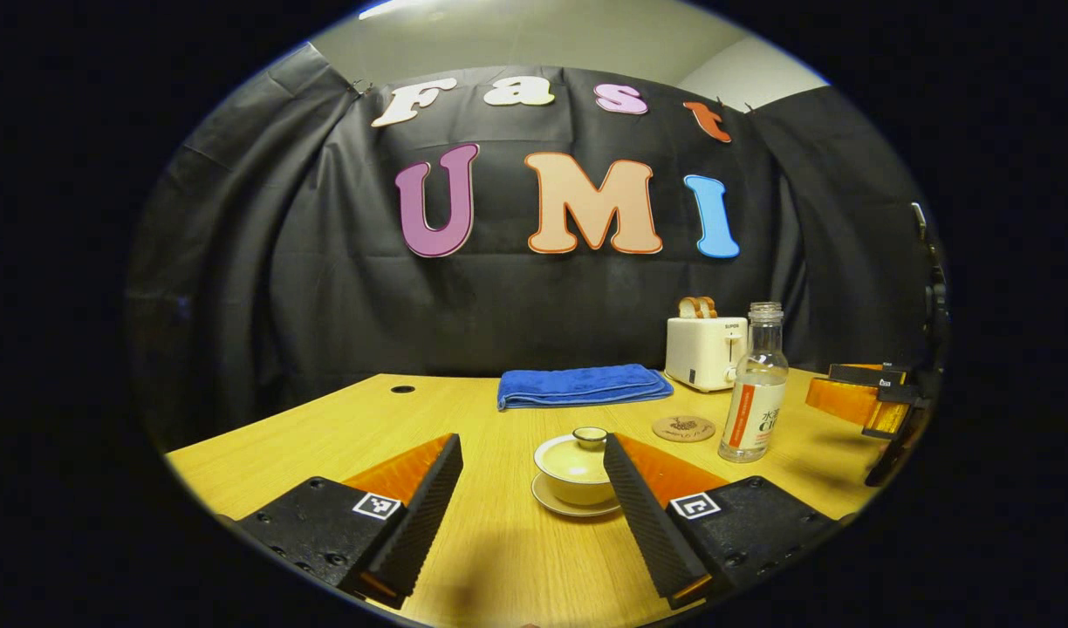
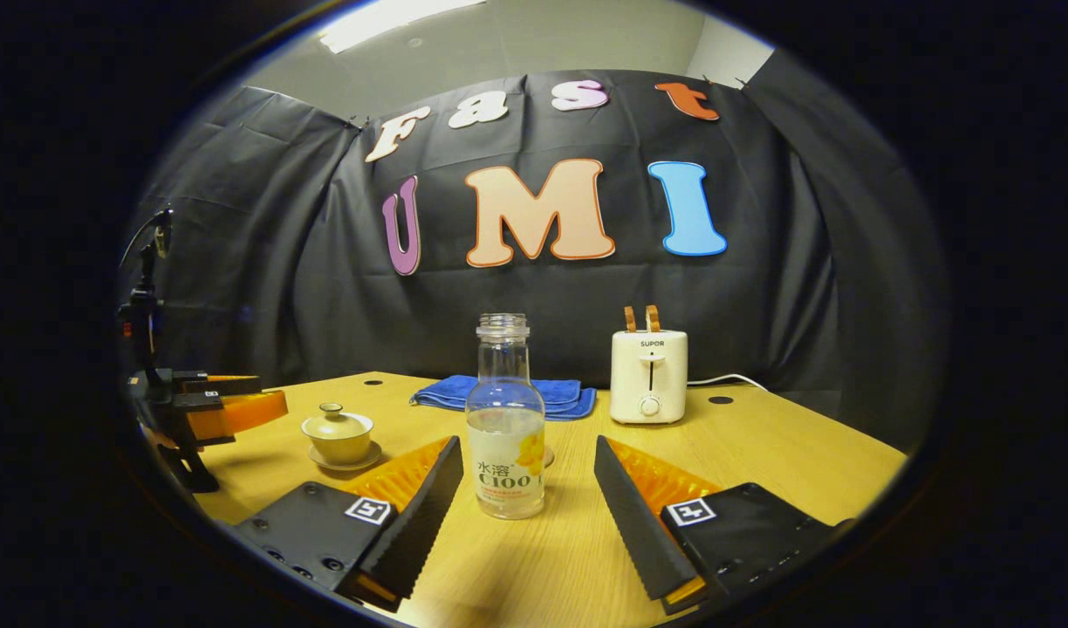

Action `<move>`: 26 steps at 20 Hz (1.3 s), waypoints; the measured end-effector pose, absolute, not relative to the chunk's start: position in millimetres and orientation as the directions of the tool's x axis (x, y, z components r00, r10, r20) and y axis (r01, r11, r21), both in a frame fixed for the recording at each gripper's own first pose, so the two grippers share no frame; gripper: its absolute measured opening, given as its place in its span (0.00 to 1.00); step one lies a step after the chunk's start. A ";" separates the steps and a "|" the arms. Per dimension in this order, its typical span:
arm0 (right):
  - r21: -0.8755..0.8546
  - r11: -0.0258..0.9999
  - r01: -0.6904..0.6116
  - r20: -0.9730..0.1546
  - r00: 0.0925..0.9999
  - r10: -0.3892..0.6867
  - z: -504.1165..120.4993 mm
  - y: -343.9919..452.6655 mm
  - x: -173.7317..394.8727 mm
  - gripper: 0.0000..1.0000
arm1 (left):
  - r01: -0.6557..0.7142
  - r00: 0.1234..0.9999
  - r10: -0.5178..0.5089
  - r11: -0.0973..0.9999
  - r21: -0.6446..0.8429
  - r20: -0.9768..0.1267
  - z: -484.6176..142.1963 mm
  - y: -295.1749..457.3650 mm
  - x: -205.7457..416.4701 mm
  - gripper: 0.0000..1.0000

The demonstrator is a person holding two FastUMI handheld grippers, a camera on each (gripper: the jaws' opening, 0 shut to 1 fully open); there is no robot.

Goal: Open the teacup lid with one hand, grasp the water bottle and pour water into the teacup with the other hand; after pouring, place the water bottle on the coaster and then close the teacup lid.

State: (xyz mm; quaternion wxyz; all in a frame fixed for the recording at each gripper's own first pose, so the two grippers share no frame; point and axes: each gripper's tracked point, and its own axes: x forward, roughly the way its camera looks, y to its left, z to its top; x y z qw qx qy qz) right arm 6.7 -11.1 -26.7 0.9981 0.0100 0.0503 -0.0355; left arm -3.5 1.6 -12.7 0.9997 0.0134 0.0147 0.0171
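Your left tongs are spread toward the lidded teacup; your right tongs gape around the uncapped water bottle, untouched, just beside the teacup, near the coaster.

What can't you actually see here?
- Coaster: right gripper view, mostly hidden behind the bottle.
- Teacup: left gripper view, right side covered by the left tongs; contents hidden under the lid.
- Coaster's pattern: too small.
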 end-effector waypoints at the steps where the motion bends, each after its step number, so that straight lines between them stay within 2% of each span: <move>1: 0.015 0.997 0.075 -0.105 0.992 -0.073 -28.5 -11.1 6.7 0.97 | -0.023 0.999 0.024 0.999 0.024 -0.028 -12.5 -1.5 -2.9 0.96; 2: 0.015 0.997 0.072 -0.105 0.992 -0.070 -27.5 -9.1 6.4 0.94 | -0.013 0.999 0.014 1.000 0.026 -0.030 -13.7 -3.7 -3.4 0.95; 3: 0.015 0.997 0.071 -0.101 0.992 -0.069 -27.1 -9.1 6.8 0.97 | -0.002 1.000 0.003 1.000 0.024 -0.028 -13.0 -5.5 -3.1 0.95; 5: 0.015 0.997 0.073 -0.102 0.992 -0.071 -27.2 -9.6 7.0 0.94 | 0.027 0.999 -0.026 0.999 0.023 -0.027 -13.6 -10.9 -2.1 0.95; 8: 0.015 0.997 0.074 -0.103 0.992 -0.072 -27.3 -10.3 6.6 0.94 | 0.081 0.996 -0.080 0.997 0.022 -0.031 -13.9 -21.3 2.4 0.95; 9: 0.016 0.997 0.069 -0.104 0.992 -0.067 -28.3 -9.2 6.1 0.97 | 0.090 0.996 -0.089 0.996 0.021 -0.032 -14.3 -23.2 4.1 0.95; 10: 0.015 0.998 0.068 -0.103 0.993 -0.066 -27.8 -8.6 6.9 0.94 | 0.095 0.995 -0.095 0.995 0.022 -0.036 -14.6 -23.8 6.6 0.95; 11: 0.016 0.998 0.068 -0.104 0.992 -0.066 -27.9 -9.5 7.3 0.97 | 0.101 0.994 -0.100 0.995 0.021 -0.037 -15.4 -25.1 9.7 0.95; 14: 0.016 0.998 0.064 -0.104 0.993 -0.062 -27.9 -8.2 7.2 0.97 | 0.117 0.991 -0.116 0.993 0.022 -0.062 -19.2 -29.9 21.9 0.95; 15: 0.017 0.998 0.063 -0.104 0.993 -0.061 -27.9 -7.8 6.6 0.94 | 0.122 0.990 -0.120 0.992 0.023 -0.077 -22.2 -31.5 25.8 0.95; 16: 0.017 0.998 0.062 -0.104 0.993 -0.060 -27.5 -7.5 6.6 0.97 | 0.123 0.988 -0.120 0.992 0.024 -0.094 -24.7 -31.9 31.1 0.95; 22: 0.018 0.998 0.055 -0.105 0.993 -0.053 -26.9 -6.4 6.3 0.97 | 0.125 0.980 -0.119 0.992 0.029 -0.157 -35.5 -33.7 52.6 0.94; 24: 0.018 0.998 0.054 -0.105 0.993 -0.052 -26.9 -7.0 5.9 0.97 | 0.136 0.975 -0.126 0.990 0.040 -0.183 -39.1 -37.5 57.3 0.91; 25: 0.018 0.998 0.054 -0.105 0.993 -0.052 -27.7 -6.7 5.6 0.94 | 0.141 0.972 -0.130 0.989 0.046 -0.195 -40.3 -39.0 59.4 0.91; 26: 0.018 0.998 0.053 -0.105 0.993 -0.051 -27.9 -6.9 5.6 0.97 | 0.147 0.969 -0.133 0.988 0.053 -0.207 -44.2 -40.6 60.2 0.91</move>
